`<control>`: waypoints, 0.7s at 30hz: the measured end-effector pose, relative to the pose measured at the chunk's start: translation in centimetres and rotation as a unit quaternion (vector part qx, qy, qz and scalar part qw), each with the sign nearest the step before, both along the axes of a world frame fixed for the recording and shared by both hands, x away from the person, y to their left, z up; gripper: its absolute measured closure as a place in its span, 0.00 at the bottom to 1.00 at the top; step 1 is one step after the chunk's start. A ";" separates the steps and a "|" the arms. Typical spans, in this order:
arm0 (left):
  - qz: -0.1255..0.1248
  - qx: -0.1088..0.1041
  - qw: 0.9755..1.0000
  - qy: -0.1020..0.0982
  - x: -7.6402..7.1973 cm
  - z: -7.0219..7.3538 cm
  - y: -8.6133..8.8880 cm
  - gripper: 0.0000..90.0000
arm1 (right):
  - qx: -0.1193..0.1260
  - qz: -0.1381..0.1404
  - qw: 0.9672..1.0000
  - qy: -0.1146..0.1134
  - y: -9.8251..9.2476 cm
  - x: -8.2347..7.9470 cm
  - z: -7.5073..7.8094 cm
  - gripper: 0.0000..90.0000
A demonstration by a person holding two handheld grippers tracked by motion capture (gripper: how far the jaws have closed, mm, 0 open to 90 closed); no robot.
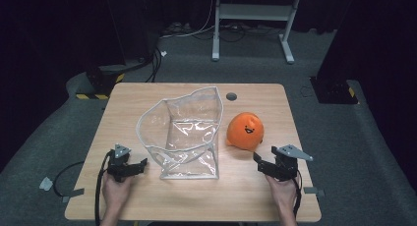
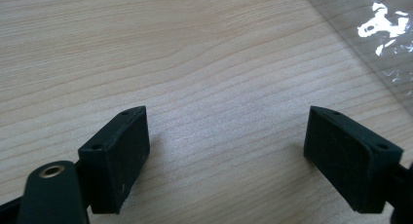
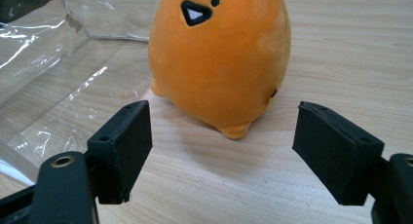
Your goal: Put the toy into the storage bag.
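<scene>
Right gripper [image 3: 221, 151] wide open, empty – round orange plush toy [image 3: 219, 58] just ahead on wooden table [image 1: 255, 196] | left gripper [image 2: 229, 156] open, empty | risk: clear floppy plastic bag [image 1: 187, 132] may collapse on loading – toy may roll.

In the right gripper view, the top edge cuts off the head of the orange plush toy [image 3: 219, 53] ahead of the right gripper [image 3: 221, 153]. In the left gripper view, the clear plastic bag [image 2: 375, 34] runs off the upper right corner, beyond the left gripper [image 2: 226, 158].
</scene>
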State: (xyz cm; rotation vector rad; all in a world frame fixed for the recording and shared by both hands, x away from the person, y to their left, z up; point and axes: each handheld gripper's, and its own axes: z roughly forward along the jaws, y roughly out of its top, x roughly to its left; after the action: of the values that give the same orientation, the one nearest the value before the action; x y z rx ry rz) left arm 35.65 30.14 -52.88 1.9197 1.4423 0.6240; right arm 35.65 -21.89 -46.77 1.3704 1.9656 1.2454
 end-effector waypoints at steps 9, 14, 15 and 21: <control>0.000 0.000 1.000 0.000 0.0 0.0 0.0 0.19 | 0.005 0.000 1.000 -0.003 -0.2 0.6 0.6 0.24; 0.000 0.000 1.000 0.000 0.0 0.0 0.0 0.19 | 0.009 0.001 1.000 -0.003 -0.3 1.0 0.8 0.24; 0.000 0.000 1.000 0.000 0.0 0.0 0.0 0.19 | 0.011 -0.001 1.000 -0.003 -0.3 1.1 0.8 0.24; 0.000 0.000 1.000 0.000 0.0 0.0 0.0 0.19 | 0.015 -0.003 1.000 -0.004 -0.4 1.4 1.0 0.24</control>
State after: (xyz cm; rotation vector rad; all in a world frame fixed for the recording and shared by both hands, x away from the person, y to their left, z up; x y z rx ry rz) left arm 35.65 30.14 -52.88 1.9195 1.4423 0.6241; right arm 37.03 -22.30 -45.77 1.3816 1.9430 1.2803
